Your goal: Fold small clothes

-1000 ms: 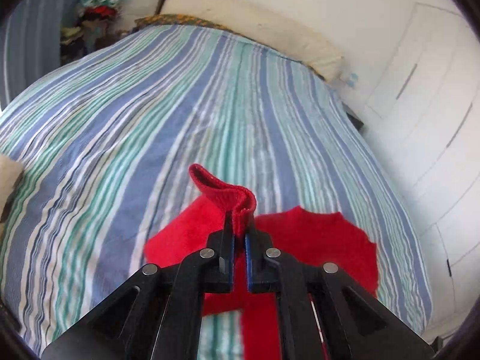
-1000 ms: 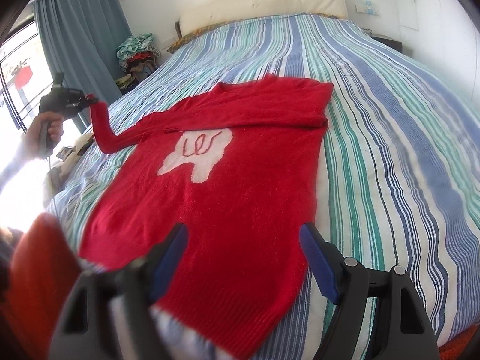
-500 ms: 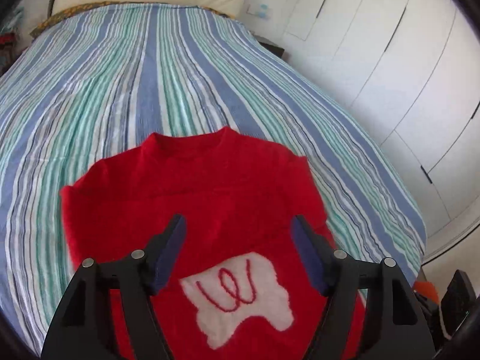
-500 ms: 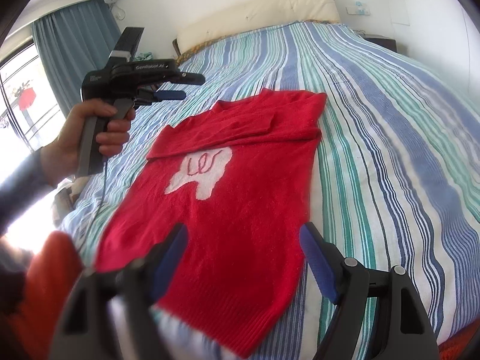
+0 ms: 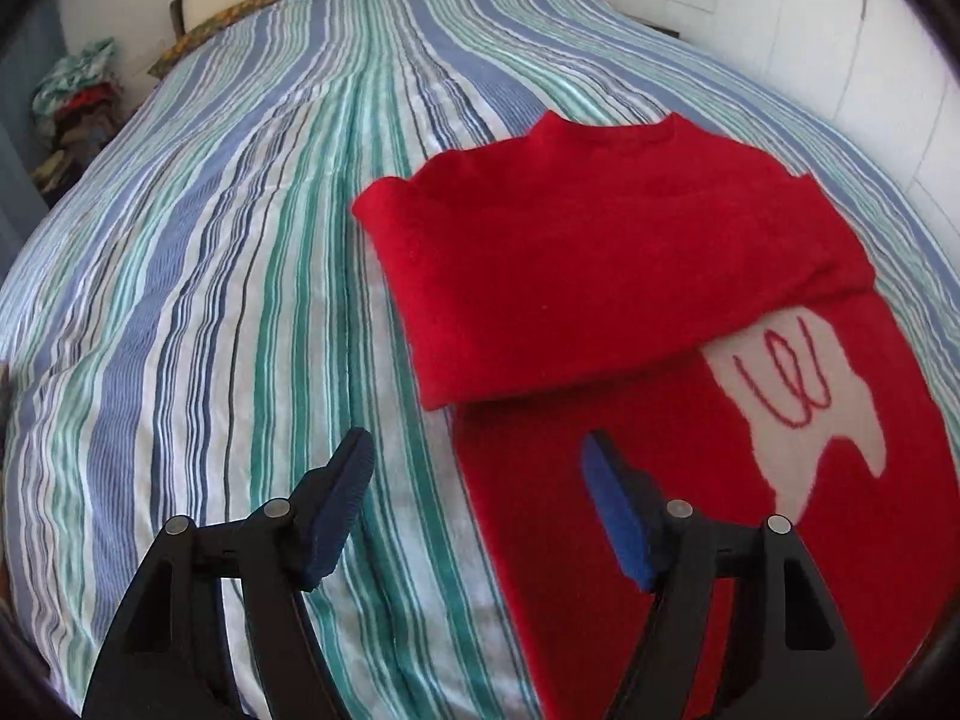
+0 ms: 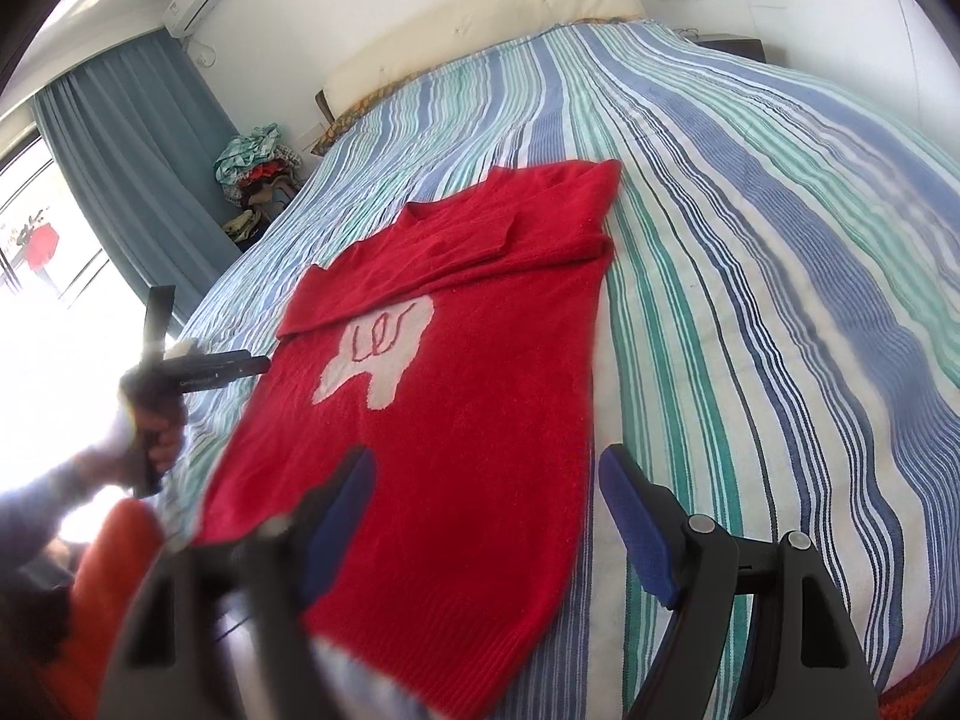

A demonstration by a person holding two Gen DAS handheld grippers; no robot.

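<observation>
A red sweater (image 6: 474, 396) with a white patch on its chest lies flat on the striped bed (image 6: 750, 252), both sleeves folded across its top. It also shows in the left wrist view (image 5: 600, 276). My left gripper (image 5: 477, 480) is open and empty, low over the sweater's left side edge; it also shows in the right wrist view (image 6: 258, 366), held by a hand. My right gripper (image 6: 486, 480) is open and empty above the sweater's lower part near the hem.
A cream headboard (image 6: 480, 18) stands at the far end of the bed. A pile of clothes (image 6: 258, 162) sits by the blue curtain (image 6: 138, 156). White wardrobe doors (image 5: 852, 30) line the right side. An orange object (image 6: 114, 558) lies at the lower left.
My left gripper let go of the left sleeve, which now lies folded across the sweater's top. It opened and dropped back to the sweater's left edge. The right gripper stayed open, nearly still.
</observation>
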